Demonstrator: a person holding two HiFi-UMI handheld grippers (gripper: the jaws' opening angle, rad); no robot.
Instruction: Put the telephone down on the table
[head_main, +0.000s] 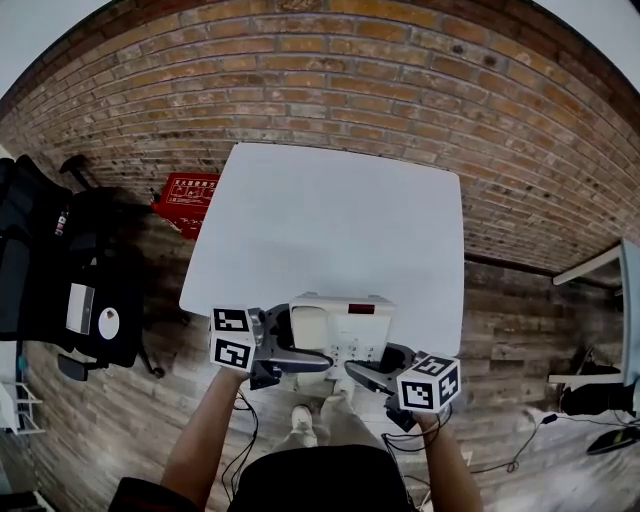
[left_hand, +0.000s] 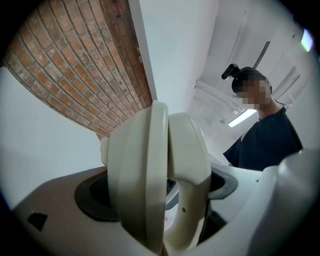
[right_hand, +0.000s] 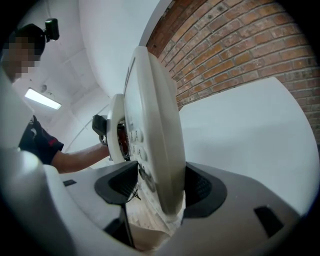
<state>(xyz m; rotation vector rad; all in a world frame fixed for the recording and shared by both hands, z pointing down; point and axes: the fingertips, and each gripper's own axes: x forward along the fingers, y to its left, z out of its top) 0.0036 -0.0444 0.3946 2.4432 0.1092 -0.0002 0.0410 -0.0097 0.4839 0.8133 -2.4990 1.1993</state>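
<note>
Cream plastic fills the head view: the telephone (head_main: 340, 322) hangs at the worktop's (head_main: 330, 220) six o'clock edge, partly over it, and I cannot tell whether it touches. My left hand-held gripper (head_main: 288, 352) holds its nine o'clock side, and my right hand-held gripper (head_main: 372, 372) its four o'clock corner.

In the left gripper view, the jaws stand wide, pressed on the telephone's thick end. In the right gripper view, the pads pinch its thin edge.

If I release here, I judge it could tip off the near edge. That thin edge could also slip if one side drops first.
</note>
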